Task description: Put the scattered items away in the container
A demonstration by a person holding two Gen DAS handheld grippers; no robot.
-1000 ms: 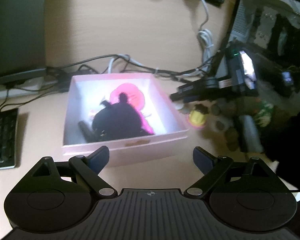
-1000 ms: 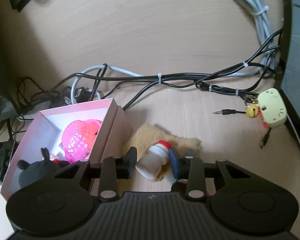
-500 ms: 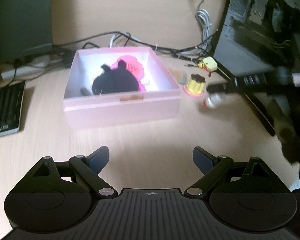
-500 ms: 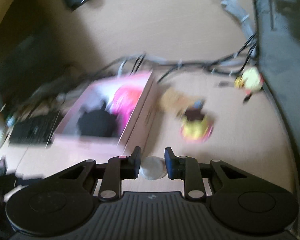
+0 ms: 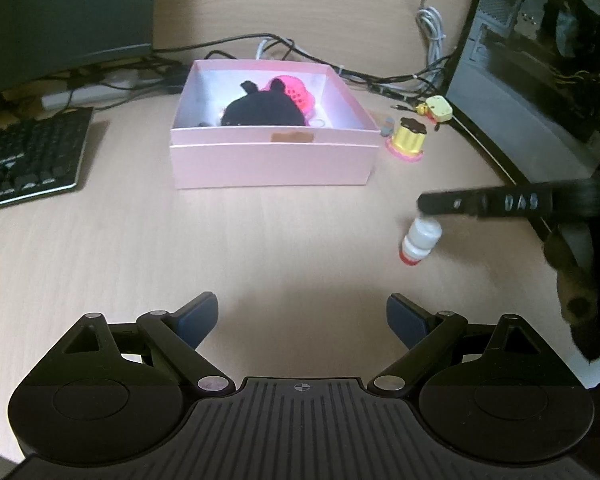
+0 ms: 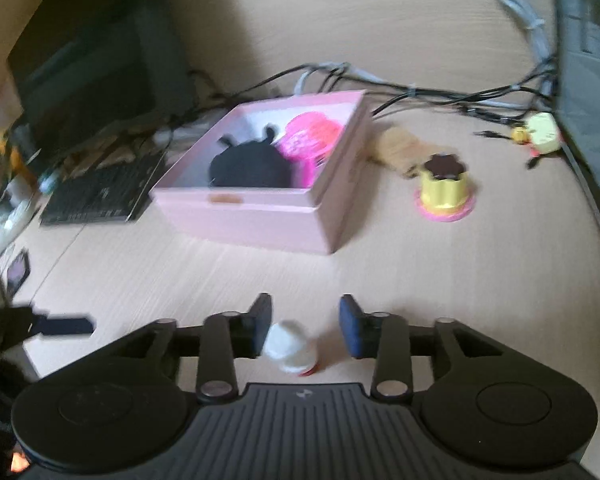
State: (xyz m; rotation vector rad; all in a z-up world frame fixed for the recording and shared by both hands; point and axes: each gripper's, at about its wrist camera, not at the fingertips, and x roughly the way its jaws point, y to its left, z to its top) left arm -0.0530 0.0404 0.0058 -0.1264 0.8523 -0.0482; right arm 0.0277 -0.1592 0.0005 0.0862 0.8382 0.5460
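The right hand-held gripper (image 6: 305, 327) is opening its jaws around a small white bottle (image 6: 290, 346) with a red cap; the left pad touches it, the right pad stands clear. The left hand-held gripper (image 5: 300, 314) hovers wide and empty over the surface (image 5: 260, 248). Beyond sits the pink box (image 5: 272, 160), holding a black plush (image 5: 262, 110) and pink ball (image 5: 296, 90), with a yellow toy (image 5: 408, 138) just beside it.

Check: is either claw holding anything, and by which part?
Left claw: nothing. Right claw is opening; the white bottle sits loose between its jaws, not gripped.
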